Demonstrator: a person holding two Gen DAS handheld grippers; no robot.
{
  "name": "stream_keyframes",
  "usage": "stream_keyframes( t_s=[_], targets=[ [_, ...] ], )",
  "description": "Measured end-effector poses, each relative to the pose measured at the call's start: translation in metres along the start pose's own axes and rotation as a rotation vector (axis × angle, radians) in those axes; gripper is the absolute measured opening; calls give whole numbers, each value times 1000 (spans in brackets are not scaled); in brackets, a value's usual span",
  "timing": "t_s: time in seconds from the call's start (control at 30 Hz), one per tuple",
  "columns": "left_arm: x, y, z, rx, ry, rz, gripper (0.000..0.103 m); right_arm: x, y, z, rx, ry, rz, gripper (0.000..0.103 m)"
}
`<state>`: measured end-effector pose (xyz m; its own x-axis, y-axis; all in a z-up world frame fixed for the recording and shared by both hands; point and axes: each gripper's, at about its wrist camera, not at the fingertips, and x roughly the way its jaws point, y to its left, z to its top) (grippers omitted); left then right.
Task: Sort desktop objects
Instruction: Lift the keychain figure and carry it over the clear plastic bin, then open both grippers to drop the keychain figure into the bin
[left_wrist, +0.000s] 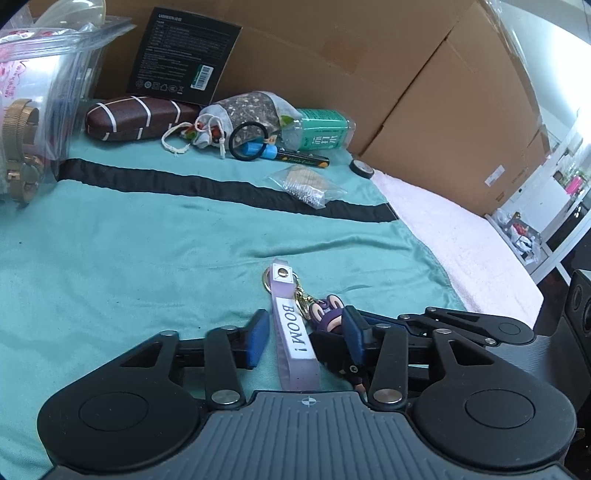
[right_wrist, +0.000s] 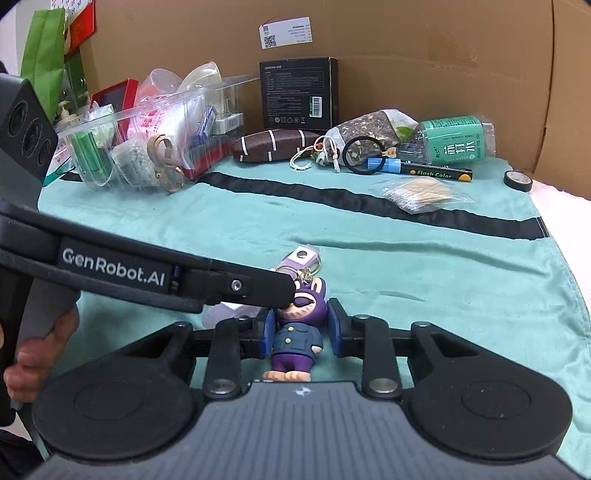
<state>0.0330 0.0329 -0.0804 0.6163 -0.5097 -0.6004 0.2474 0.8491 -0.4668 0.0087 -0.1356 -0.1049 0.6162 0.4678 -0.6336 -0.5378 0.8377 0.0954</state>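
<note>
Down at the near edge of the teal cloth covering the bench lies a keychain: a lilac strap printed "BOOM!" joined by a gold clasp to a purple rabbit figure in a blue coat.

In the left wrist view, the left hand-held gripper straddles the strap. Its blue pads stand apart on either side of the strap with cloth showing in the gaps, so it is released and grasps nothing. The figure sits at about 3 o'clock from the strap, against the right-side pad.

In the right wrist view, the right hand-held gripper brackets the figure's body. The left-side pad looks close against the coat, while a narrow gap shows at the right-side pad, so the grip is not clenched. A finger of the left hand-held gripper reaches in from 9 o'clock, its tip over the figure's head. A person's hand holds that tool's handle.

Toward 12 o'clock, beyond a black stripe on the cloth, lie a brown glasses case, a drawstring pouch, a black hair tie, a blue-capped marker, a green-labelled bottle, a bag of cotton swabs and a roll of black tape. A clear plastic bin of small items sits at 10 o'clock. A black box leans on the cardboard.
</note>
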Motion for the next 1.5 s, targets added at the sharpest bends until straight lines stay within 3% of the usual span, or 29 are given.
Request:
stream_keyframes(
  t_s=[0.03, 0.1, 0.17, 0.27, 0.47, 0.73, 0.93, 1.1, 1.13, 1.17, 1.2, 1.27, 1.3, 1.4, 1.5],
  targets=[
    [-1, 1, 1, -10, 4, -7, 31, 0, 0, 1, 4, 3, 0, 33],
    [-6, 0, 0, 1, -14, 8, 16, -4, 3, 2, 20, 2, 6, 32],
    [-15, 3, 2, -3, -40, 16, 10, -11, 6, 5, 21, -18, 19, 32],
    [-35, 10, 10, -59, -85, -20, 10, -22, 16, 16, 0, -61, 39, 32],
    [-87, 14, 30, -48, -240, 10, 10, -31, 44, 58, -99, -168, 90, 32],
    [-157, 42, 82, -4, -460, 132, 10, -10, 97, 137, -226, -319, 188, 32],
    [-177, 82, 122, -26, -529, 213, 10, 36, 122, 184, -245, -370, 239, 32],
    [-170, 112, 141, -48, -518, 259, 12, 74, 131, 197, -241, -351, 252, 33],
    [-166, 117, 143, -48, -502, 265, 30, 81, 133, 196, -252, -334, 247, 34],
    [-162, 122, 143, -52, -485, 267, 42, 89, 134, 195, -268, -315, 239, 41],
    [-159, 125, 143, -55, -478, 272, 65, 94, 136, 192, -284, -298, 216, 63],
    [-158, 126, 137, -45, -501, 289, 89, 98, 138, 185, -297, -321, 157, 86],
    [-158, 125, 134, -38, -519, 305, 98, 97, 139, 182, -306, -336, 136, 90],
    [-158, 122, 126, -13, -542, 340, 103, 97, 140, 177, -336, -338, 115, 96],
    [-160, 125, 120, -19, -520, 313, 103, 97, 141, 175, -337, -335, 103, 103]
  ],
)
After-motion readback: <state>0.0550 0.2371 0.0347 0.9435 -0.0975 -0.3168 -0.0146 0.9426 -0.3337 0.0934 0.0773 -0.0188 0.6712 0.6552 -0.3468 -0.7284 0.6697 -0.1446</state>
